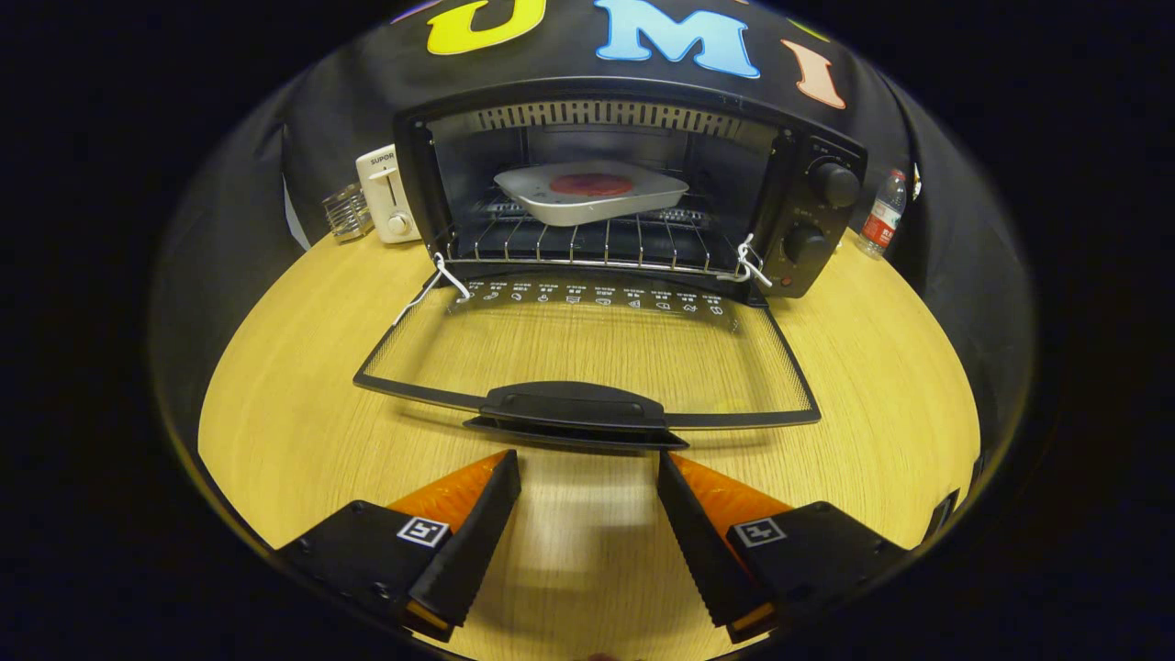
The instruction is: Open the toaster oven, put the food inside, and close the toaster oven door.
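Observation:
A black toaster oven (812, 216) stands on the wooden table (275, 404) with its glass door (587, 353) folded down flat toward me. Inside, on the wire rack (587, 243), rests a grey tray (592, 195) holding a round reddish piece of food (590, 184). The door's black handle (574, 408) lies just ahead of my fingertips. My gripper (587, 459) hovers over the table a little short of the handle, open, with nothing between its fingers.
A white toaster (390, 195) and a small clear glass (347, 211) stand left of the oven. A plastic water bottle (884, 216) stands at its right. White cords (441, 280) hang at the door hinges. Two knobs (833, 184) sit on the oven's right panel.

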Demonstrator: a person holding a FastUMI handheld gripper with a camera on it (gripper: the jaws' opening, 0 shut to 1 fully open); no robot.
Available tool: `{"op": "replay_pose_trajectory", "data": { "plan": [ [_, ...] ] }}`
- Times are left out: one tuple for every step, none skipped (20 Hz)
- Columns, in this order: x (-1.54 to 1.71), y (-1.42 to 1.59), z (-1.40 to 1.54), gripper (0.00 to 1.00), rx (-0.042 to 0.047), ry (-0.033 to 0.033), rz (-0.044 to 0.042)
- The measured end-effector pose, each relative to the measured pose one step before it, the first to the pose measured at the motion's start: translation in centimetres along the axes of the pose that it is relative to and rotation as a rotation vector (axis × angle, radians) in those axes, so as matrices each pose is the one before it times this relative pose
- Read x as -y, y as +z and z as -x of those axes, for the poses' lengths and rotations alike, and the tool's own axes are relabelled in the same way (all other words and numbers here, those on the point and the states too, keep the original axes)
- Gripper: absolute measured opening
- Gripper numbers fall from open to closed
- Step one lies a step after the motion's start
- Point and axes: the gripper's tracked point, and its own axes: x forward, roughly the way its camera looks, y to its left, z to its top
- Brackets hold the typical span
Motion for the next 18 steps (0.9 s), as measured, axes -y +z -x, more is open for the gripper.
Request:
{"op": "replay_pose_trajectory", "data": {
  "plan": [
    [-0.016,0.137,0.214,0.96,-0.00782,0.00557,-0.00558],
    [0.053,0.344,0.293,0.97,0.00214,0.00475,-0.01081],
    [-0.069,0.184,0.333,0.97,0.00674,0.00356,-0.01223],
    [-0.029,0.303,0.535,0.97,0.01705,0.00129,-0.00187],
    [0.028,0.607,0.994,0.97,0.01910,0.00066,0.00314],
    [-0.009,0.717,0.844,0.97,0.02785,-0.00078,0.01222],
    [-0.090,0.987,1.113,0.97,0.03391,0.00031,0.01759],
    [-0.226,1.492,1.230,0.97,0.04254,0.00766,0.01400],
    [-0.313,1.983,0.802,0.97,0.05411,0.01574,0.01102],
    [-0.053,2.833,0.452,0.97,0.05375,0.00649,0.01491],
    [0.881,2.710,-0.242,0.97,0.04272,-0.02042,0.01945],
    [1.228,2.433,-0.797,0.97,0.03966,-0.02146,0.01104],
    [0.735,2.223,-0.447,0.99,0.03915,-0.01276,-0.00326],
    [0.412,1.918,0.272,0.99,0.03728,-0.00967,-0.01509],
    [0.556,1.905,0.377,0.99,0.04154,-0.01006,-0.01783],
    [0.465,1.830,0.593,0.99,0.03986,-0.00836,-0.01817],
    [0.330,1.709,0.608,0.99,0.03804,-0.00223,-0.01274],
    [0.361,1.405,0.695,0.99,0.03490,0.00041,-0.00770]
  ]
}}
